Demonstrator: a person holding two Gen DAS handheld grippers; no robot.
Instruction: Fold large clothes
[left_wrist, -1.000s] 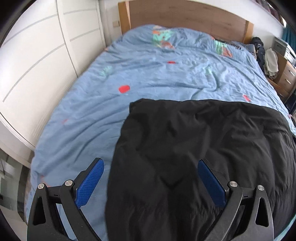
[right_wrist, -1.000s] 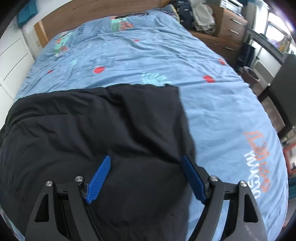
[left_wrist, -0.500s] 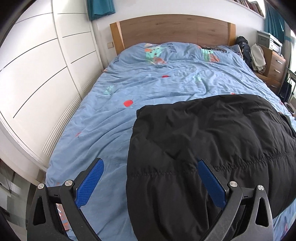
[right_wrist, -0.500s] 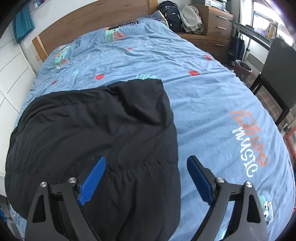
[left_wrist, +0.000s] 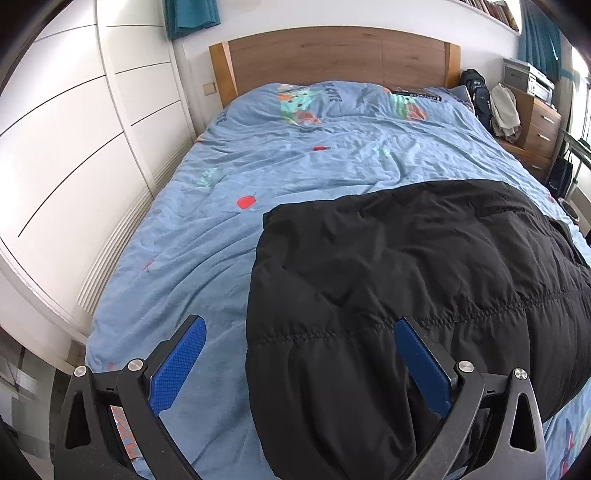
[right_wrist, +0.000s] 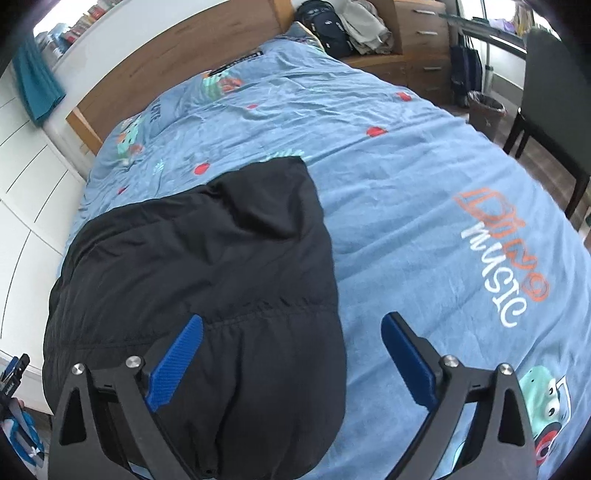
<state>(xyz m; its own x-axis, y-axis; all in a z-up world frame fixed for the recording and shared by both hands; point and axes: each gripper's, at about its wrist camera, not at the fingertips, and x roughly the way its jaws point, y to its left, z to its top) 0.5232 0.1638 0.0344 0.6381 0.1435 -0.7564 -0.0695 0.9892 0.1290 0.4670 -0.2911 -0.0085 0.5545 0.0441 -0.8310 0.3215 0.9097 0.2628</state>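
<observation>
A black padded jacket (left_wrist: 406, 277) lies folded in a broad block across the foot end of the blue bed cover (left_wrist: 295, 166). It also shows in the right wrist view (right_wrist: 207, 280). My left gripper (left_wrist: 301, 328) is open and empty, held above the jacket's left edge. My right gripper (right_wrist: 291, 326) is open and empty, held above the jacket's right edge, one finger over the jacket and one over the bed cover (right_wrist: 424, 192).
White wardrobe doors (left_wrist: 74, 155) run along the bed's left side. A wooden headboard (left_wrist: 332, 55) stands at the far end. A wooden drawer unit (right_wrist: 417, 44) with a backpack and clothes, a bin (right_wrist: 485, 110) and a dark chair (right_wrist: 554, 92) stand on the right.
Both grippers have pulled back and risen from the jacket, so more of the bed and room shows. The jacket lies as before. Both stay open.
</observation>
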